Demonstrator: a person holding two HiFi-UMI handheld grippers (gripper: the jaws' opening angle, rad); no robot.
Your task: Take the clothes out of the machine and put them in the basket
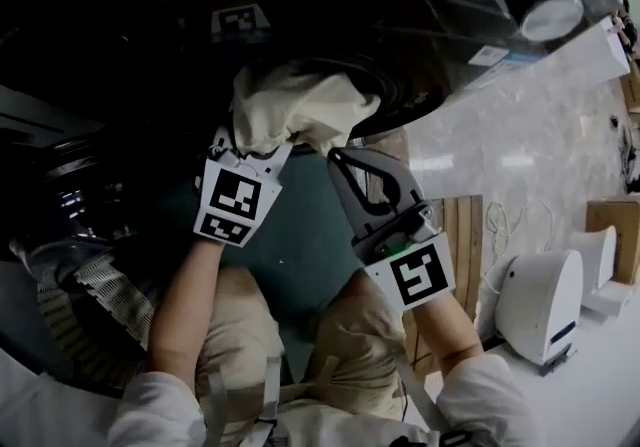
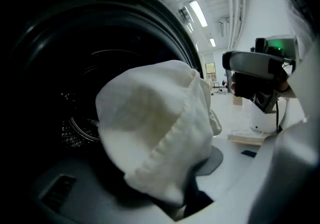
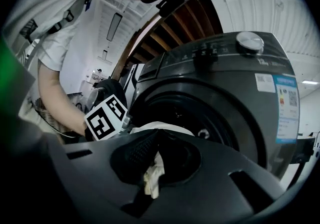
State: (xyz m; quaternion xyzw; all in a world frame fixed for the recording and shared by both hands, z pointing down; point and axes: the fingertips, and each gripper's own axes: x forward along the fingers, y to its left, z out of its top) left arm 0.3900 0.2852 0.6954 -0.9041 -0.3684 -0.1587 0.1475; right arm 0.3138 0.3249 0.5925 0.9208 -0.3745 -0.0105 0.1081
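Observation:
The dark grey washing machine (image 1: 420, 45) fills the top of the head view, its drum opening (image 3: 200, 118) a black hole. A cream garment (image 1: 295, 105) bulges out of the opening. My left gripper (image 1: 250, 147) is shut on its lower left side, and in the left gripper view the cloth (image 2: 155, 128) covers the jaws. My right gripper (image 1: 337, 157) reaches the garment's lower right edge. In the right gripper view its jaws stand together (image 3: 152, 140) with a scrap of the cream cloth (image 3: 152, 175) pinched and hanging below them. A slatted basket (image 1: 100, 305) stands at the lower left.
A person's knees and a dark teal mat (image 1: 300, 235) lie under both grippers. A wooden pallet (image 1: 460, 235), a white device (image 1: 540, 305) and a cardboard box (image 1: 612, 235) stand on the pale floor at the right. The machine's knob (image 1: 545, 0) sticks out at the top right.

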